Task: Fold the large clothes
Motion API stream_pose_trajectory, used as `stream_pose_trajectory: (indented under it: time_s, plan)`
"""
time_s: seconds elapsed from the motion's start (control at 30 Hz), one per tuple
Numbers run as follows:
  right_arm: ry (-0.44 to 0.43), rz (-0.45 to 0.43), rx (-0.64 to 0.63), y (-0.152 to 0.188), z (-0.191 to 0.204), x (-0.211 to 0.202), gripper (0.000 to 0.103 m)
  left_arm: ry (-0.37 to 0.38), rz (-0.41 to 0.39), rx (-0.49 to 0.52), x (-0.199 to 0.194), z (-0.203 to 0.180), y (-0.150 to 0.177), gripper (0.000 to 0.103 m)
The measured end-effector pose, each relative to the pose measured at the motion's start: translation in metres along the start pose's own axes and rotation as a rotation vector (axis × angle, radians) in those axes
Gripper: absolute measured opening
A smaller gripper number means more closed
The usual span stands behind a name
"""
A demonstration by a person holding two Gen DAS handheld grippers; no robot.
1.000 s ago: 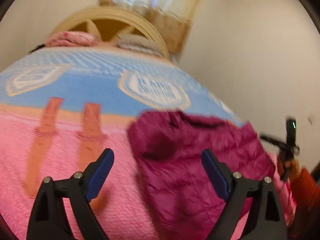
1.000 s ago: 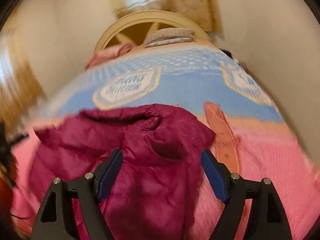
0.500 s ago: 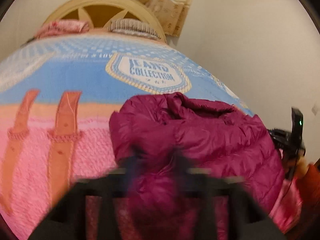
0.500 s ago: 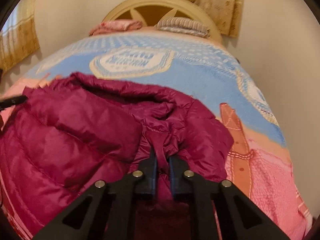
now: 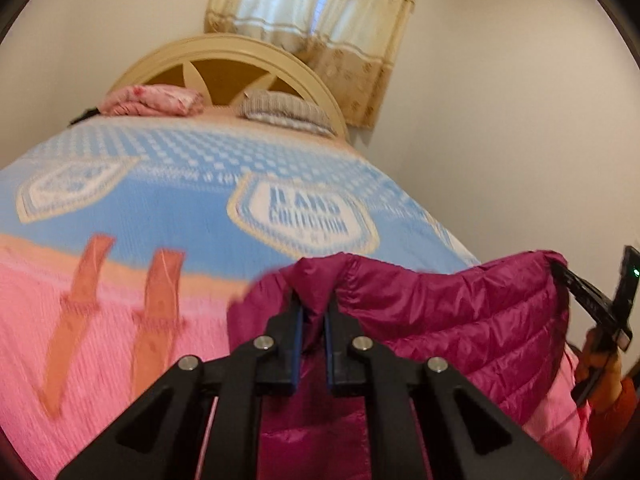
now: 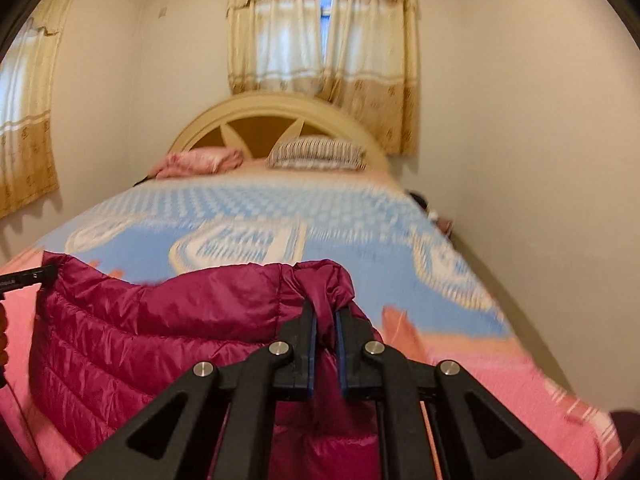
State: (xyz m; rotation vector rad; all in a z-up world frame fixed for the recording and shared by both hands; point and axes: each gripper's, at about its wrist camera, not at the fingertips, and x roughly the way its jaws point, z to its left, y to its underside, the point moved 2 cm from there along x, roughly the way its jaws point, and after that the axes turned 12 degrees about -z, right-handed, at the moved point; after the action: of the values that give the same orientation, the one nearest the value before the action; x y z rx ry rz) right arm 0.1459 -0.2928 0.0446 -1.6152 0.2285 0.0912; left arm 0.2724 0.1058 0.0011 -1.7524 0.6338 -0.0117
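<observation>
A magenta quilted puffer jacket (image 5: 460,320) hangs stretched between my two grippers above the near end of the bed. My left gripper (image 5: 312,312) is shut on a fold at one top corner of it. My right gripper (image 6: 325,320) is shut on the other top corner; the jacket (image 6: 160,328) spreads to the left in that view. Each gripper shows at the far edge of the other's view, the right gripper (image 5: 568,276) and the left gripper (image 6: 40,274), pinching the fabric. The jacket's lower part is hidden behind the gripper bodies.
The bed carries a blue and pink blanket (image 6: 280,216) with orange strap prints (image 5: 160,300). A pink pillow (image 6: 200,162) and a striped pillow (image 6: 316,152) lie at the cream headboard (image 6: 260,120). Walls stand close on the right; curtains (image 6: 320,24) hang behind.
Both grippers went from open to shut on the jacket's top corners. They then lifted it off the bed and pulled it taut between them.
</observation>
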Motion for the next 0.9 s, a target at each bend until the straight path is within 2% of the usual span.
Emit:
stream_pose_trajectory:
  time_s: [0.1, 0.17, 0.23, 0.33, 0.43, 0.57, 0.63, 0.73, 0.9]
  plan:
    - [0.054, -0.01, -0.039, -0.016, 0.0, 0.039, 0.007, -0.051, -0.029, 0.014, 0.031, 0.001, -0.022, 0.009]
    - [0.088, 0.016, -0.035, -0.012, -0.001, 0.07, 0.007, -0.091, -0.016, 0.013, 0.054, 0.005, -0.024, 0.009]
    - [0.116, 0.063, 0.0, 0.001, -0.007, 0.1, 0.007, -0.15, 0.022, -0.01, 0.09, 0.014, -0.017, 0.009]
    - [0.151, 0.151, 0.024, 0.038, -0.011, 0.14, 0.007, -0.226, 0.071, -0.013, 0.127, 0.023, 0.004, 0.009]
    - [0.172, 0.224, 0.037, 0.074, -0.014, 0.166, 0.007, -0.271, 0.112, -0.028, 0.151, 0.032, 0.031, 0.009]
    - [0.141, 0.282, 0.064, 0.096, -0.019, 0.18, 0.007, -0.305, 0.148, -0.028, 0.166, 0.039, 0.055, 0.011]
    - [0.123, 0.325, 0.073, 0.107, -0.018, 0.188, 0.011, -0.306, 0.172, -0.066, 0.17, 0.047, 0.065, 0.012]
    - [0.096, 0.378, 0.086, 0.118, -0.016, 0.198, 0.012, -0.318, 0.183, -0.113, 0.17, 0.054, 0.065, 0.015]
    - [0.045, 0.415, 0.218, 0.128, -0.034, 0.206, 0.014, -0.33, 0.224, -0.131, 0.175, 0.057, 0.069, 0.017]
